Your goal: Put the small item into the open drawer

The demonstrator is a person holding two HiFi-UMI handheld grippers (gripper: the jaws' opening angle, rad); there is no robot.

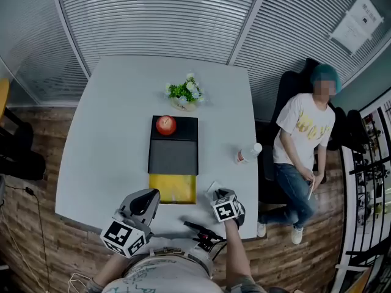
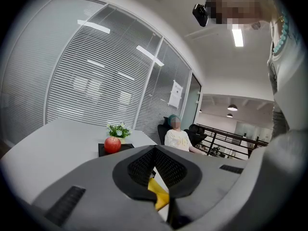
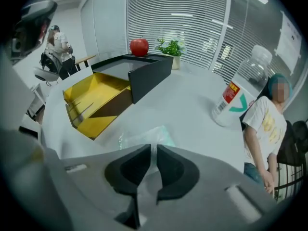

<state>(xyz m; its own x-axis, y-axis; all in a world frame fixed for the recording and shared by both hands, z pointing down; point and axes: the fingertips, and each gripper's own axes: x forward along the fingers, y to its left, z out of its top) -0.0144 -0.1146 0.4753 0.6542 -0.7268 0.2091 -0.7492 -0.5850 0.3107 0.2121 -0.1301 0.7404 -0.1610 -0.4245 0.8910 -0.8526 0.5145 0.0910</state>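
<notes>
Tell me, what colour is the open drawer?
The drawer is yellow, clearest in the right gripper view.

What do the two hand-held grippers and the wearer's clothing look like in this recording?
The left hand-held gripper and the right hand-held gripper both have smooth grey moulded shells with black ribbed pads at the jaws. Each carries a white cube with black square markers. The person wears a light printed shirt.

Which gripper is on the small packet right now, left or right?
The right gripper: its jaws pinch the clear packet beside the yellow drawer. The left gripper is shut on nothing, clear of it.
</notes>
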